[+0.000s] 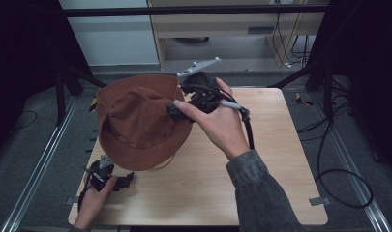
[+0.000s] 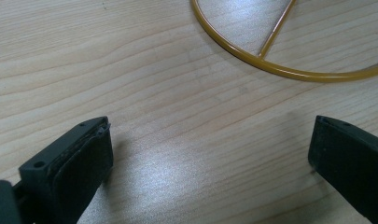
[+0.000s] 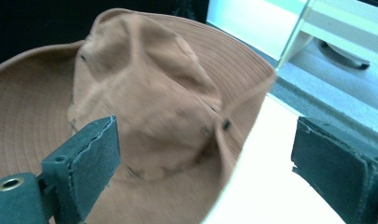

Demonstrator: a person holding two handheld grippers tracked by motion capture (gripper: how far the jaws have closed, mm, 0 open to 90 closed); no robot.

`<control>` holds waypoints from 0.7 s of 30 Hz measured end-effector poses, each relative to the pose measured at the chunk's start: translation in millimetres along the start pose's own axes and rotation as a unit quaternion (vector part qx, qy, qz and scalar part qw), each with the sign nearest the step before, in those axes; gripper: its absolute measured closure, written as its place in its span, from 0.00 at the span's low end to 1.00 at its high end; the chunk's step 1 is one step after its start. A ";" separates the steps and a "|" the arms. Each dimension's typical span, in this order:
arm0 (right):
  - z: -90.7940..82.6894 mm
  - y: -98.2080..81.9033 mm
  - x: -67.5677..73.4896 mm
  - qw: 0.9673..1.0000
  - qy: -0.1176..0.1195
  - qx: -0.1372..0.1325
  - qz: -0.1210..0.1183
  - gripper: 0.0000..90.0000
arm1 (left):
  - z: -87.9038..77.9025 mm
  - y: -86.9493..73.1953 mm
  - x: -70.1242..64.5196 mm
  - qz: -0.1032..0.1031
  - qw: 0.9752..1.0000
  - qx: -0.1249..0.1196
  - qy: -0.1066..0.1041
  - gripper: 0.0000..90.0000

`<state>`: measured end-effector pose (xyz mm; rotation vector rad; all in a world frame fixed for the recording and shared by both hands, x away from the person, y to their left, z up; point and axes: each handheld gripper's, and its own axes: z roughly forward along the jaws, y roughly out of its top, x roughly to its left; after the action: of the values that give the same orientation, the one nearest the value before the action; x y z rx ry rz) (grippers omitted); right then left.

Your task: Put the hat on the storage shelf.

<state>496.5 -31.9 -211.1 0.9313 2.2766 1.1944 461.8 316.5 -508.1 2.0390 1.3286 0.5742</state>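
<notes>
A brown bucket hat (image 1: 138,121) lies on the wooden table (image 1: 261,159), toward its far left corner. The right gripper (image 1: 176,110) hovers at the hat's right brim, jaws wide apart and holding nothing. The left gripper (image 1: 126,181) rests near the hat's front brim, jaws also spread, beside the hat's yellow cord (image 2: 252,58).

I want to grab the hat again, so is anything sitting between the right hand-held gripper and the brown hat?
Nothing visible. The right hand-held gripper has its jaws open and the brown hat lies straight ahead of them, with no object in between.
</notes>
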 end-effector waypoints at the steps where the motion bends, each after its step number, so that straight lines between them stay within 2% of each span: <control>1: -3.7 -5.0 -4.1 1.000 -0.002 -0.003 0.004 0.09 | 0.0 0.0 0.0 0.000 1.000 0.000 0.000 0.00; 2: -10.8 -15.7 -10.8 1.000 -0.006 -0.008 0.010 0.09 | 0.0 -0.1 -0.1 0.000 1.000 0.000 0.000 0.00; 3: -10.8 -15.7 -10.8 1.000 -0.006 -0.008 0.010 0.09 | 0.0 -0.1 -0.1 0.000 1.000 0.000 0.000 0.00; 4: -18.1 -27.6 -17.2 1.000 -0.017 -0.009 0.014 0.11 | 0.0 -0.1 0.0 0.000 1.000 0.000 0.000 0.00; 7: -27.7 -48.7 -28.1 0.999 -0.049 -0.010 0.019 0.15 | 0.3 -0.1 -0.1 0.000 1.000 -0.002 0.000 0.00; 10: -32.3 -73.5 -40.7 0.997 -0.068 -0.007 0.032 0.16 | 0.3 -0.1 -0.1 0.000 1.000 -0.002 0.000 0.00; 11: -32.3 -73.5 -40.7 0.997 -0.068 -0.007 0.032 0.16 | 0.3 -0.1 -0.1 0.000 1.000 -0.002 0.000 0.00; 12: -32.4 -82.2 -44.8 0.997 -0.072 -0.005 0.037 0.17 | 0.3 -0.2 -0.1 0.000 1.000 -0.002 0.001 0.00; 13: -30.7 -99.0 -52.5 0.996 -0.075 0.000 0.042 0.17 | 0.3 -0.2 -0.2 0.000 1.000 -0.002 0.002 0.00; 16: -25.6 -123.8 -62.1 0.996 -0.084 0.012 0.041 0.17 | 0.3 0.5 0.0 0.002 1.000 0.003 0.001 0.00; 19: -17.4 -147.6 -70.6 0.995 -0.082 0.023 0.048 0.17 | 1.0 1.0 -0.1 0.000 1.000 0.002 -0.001 0.00; 20: -17.4 -147.6 -70.6 0.995 -0.082 0.023 0.048 0.17 | 1.3 1.2 0.0 0.000 1.000 0.002 -0.001 0.00; 21: -11.4 -160.9 -75.6 0.995 -0.084 0.030 0.046 0.17 | 1.3 1.2 0.0 0.000 1.000 0.002 -0.001 0.00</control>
<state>482.4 -158.7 -335.4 1.1264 2.1674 1.0472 463.4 315.8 -508.2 2.0421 1.3286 0.5704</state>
